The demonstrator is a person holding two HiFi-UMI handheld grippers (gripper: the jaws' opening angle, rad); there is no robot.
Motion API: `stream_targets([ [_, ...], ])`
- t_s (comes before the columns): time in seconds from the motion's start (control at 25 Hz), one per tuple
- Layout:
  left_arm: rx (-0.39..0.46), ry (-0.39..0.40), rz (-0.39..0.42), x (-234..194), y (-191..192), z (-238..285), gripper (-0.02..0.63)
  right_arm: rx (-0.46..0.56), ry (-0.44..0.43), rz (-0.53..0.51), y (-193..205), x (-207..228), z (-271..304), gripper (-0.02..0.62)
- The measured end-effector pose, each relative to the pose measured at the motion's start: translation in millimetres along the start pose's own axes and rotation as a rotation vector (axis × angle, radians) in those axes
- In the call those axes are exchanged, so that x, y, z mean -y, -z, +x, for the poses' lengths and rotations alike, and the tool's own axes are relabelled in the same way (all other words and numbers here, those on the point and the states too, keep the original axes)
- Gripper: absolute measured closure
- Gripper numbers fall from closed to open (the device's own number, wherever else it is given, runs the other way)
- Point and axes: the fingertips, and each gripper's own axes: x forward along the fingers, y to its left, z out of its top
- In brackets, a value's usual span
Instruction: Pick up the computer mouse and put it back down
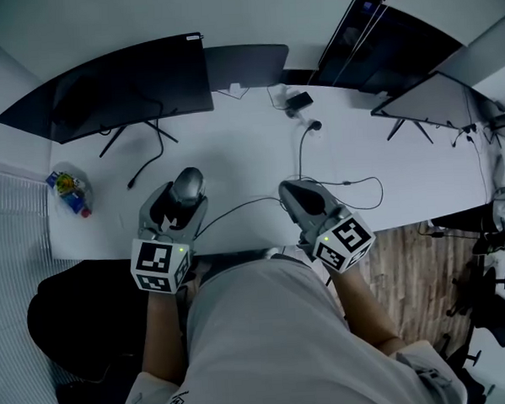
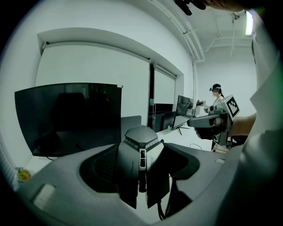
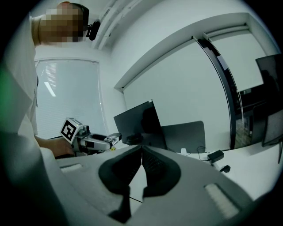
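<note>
Jaws of the left gripper (image 2: 140, 162) are clamped on the dark grey wired computer mouse (image 2: 132, 148), one black pad pressing each flank, with the scroll wheel facing the gripper's camera. In the head view, the left gripper (image 1: 187, 194) is positioned over the near part of the white desk (image 1: 233, 147), and the mouse (image 1: 187, 182) protrudes beyond the jaw tips. The thin black mouse cable (image 1: 244, 204) runs from the mouse to the right across the desk surface. In the left gripper view, white desk shows beneath the mouse, so the mouse appears to be raised off the surface. Jaws of the right gripper (image 3: 141, 149) are closed tip to tip with nothing between them. The right gripper (image 1: 293, 193) is located beside the left one, well apart from the mouse. A large black curved monitor (image 1: 128, 81) stands at the far left of the desk.
</note>
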Motion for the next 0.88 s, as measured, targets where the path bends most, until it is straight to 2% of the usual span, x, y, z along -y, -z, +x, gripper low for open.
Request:
stream_targets([
  [0.4,-0.040,0.072,0.018,14,12,26,0.293,-0.003,0.072,0.008,6,6,-22,0.592],
  [0.88,-0.097,0.234,0.068,50,26,88,0.293,-0.004,0.262,0.059,22,35,-77,0.592],
])
